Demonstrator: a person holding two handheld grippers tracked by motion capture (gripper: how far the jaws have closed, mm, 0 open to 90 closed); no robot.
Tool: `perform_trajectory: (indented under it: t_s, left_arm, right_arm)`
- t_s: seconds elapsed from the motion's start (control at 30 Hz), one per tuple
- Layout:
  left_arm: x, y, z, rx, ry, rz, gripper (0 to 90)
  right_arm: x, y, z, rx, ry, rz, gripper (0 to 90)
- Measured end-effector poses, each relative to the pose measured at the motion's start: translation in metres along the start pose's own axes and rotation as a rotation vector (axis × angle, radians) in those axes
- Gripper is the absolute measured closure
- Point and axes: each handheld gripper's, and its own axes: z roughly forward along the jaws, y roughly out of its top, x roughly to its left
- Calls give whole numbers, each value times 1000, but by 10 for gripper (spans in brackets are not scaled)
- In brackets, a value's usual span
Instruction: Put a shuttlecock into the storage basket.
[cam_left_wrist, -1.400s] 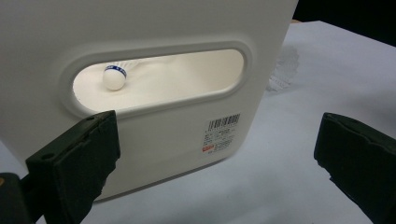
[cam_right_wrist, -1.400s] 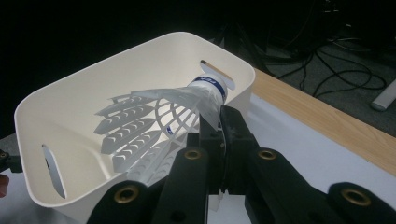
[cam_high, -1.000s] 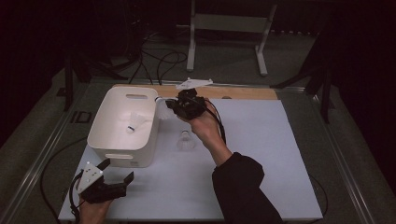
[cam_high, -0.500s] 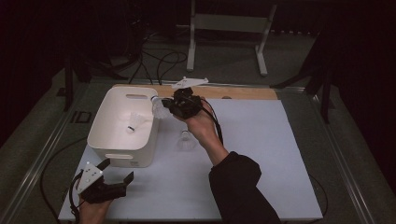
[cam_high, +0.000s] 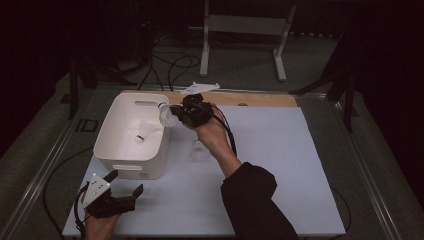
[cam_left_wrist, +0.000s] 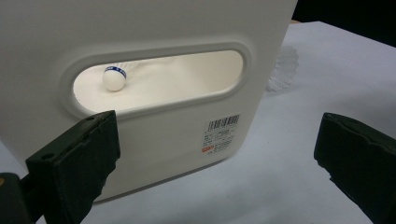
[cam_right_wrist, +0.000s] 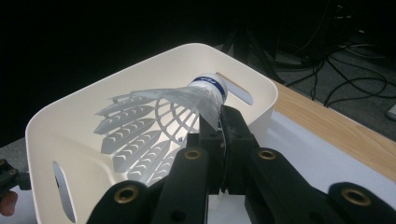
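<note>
My right gripper (cam_high: 176, 112) is shut on the skirt of a white shuttlecock (cam_high: 165, 116), holding it on its side over the right rim of a white bin (cam_high: 130, 162). In the right gripper view the jaws (cam_right_wrist: 219, 126) pinch the plastic skirt (cam_right_wrist: 154, 116), with its blue-banded cork pointing towards the bin's (cam_right_wrist: 140, 74) far end. A second shuttlecock (cam_high: 145, 132) lies inside the bin, and its cork (cam_left_wrist: 114, 77) shows through the handle slot. A third shuttlecock (cam_high: 200, 152) stands on the mat under the right hand. My left gripper (cam_high: 125, 192) rests open and empty in front of the bin (cam_left_wrist: 261, 56).
A white mat (cam_high: 280, 165) covers the table, with a wooden strip (cam_high: 250, 98) along its back edge. A flat white piece (cam_high: 200, 88) lies behind the bin. On the dark floor beyond are a metal stand (cam_high: 240, 25) and cables.
My right gripper has edged left with the shuttlecock, which now hangs over the bin's rim. The left gripper has not moved.
</note>
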Motion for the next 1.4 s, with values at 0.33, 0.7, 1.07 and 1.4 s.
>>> perform_trajectory:
  t_s: [0.33, 0.7, 1.07, 1.4]
  left_arm:
    - [0, 0, 0, 0, -1, 0, 10]
    - [0, 0, 0, -1, -1, 0, 10]
    - [0, 0, 0, 0, -2, -1, 10]
    - [0, 0, 0, -2, -2, -1, 10]
  right_arm:
    - [3, 1, 5, 1, 6, 2, 887]
    - [6, 3, 11, 1, 12, 1, 887]
    - [9, 5, 17, 5, 23, -7, 887]
    - [15, 6, 23, 11, 30, -12, 887]
